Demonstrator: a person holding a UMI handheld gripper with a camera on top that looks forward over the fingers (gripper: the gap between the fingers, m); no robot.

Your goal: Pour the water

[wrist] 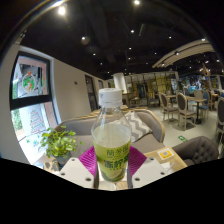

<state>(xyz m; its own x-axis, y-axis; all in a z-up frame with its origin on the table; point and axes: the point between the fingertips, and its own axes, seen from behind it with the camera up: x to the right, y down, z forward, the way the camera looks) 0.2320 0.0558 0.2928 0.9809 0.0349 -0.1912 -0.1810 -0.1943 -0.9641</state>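
bottle gripped upright between your fingers

your gripper is clenched on the bottle: both pink pads press against its lower body, one on each side, at about the height of the green label. the white fingers come up on either side of the bottle base.

the bottle stands upright, not tilted. it's clear plastic with a white cap screwed on, pale yellowish-green liquid filling it to just under the neck. label text is too small to read.

everything else relative to the bottle: just to its left and a bit behind, a potted plant with green leaves in a white pot. further left beyond that, a wall with a framed poster. to the right of the bottle, low and near the right finger, a small yellow thing on a pale surface, can't tell what it is. right behind the bottle, a grey sofa. farther behind and to the right, chairs and tables in an open cafe-like room. above the bottle, a dark ceiling with round spot lights.

whether the bottle base rests on anything is hidden, you can't tell from here.
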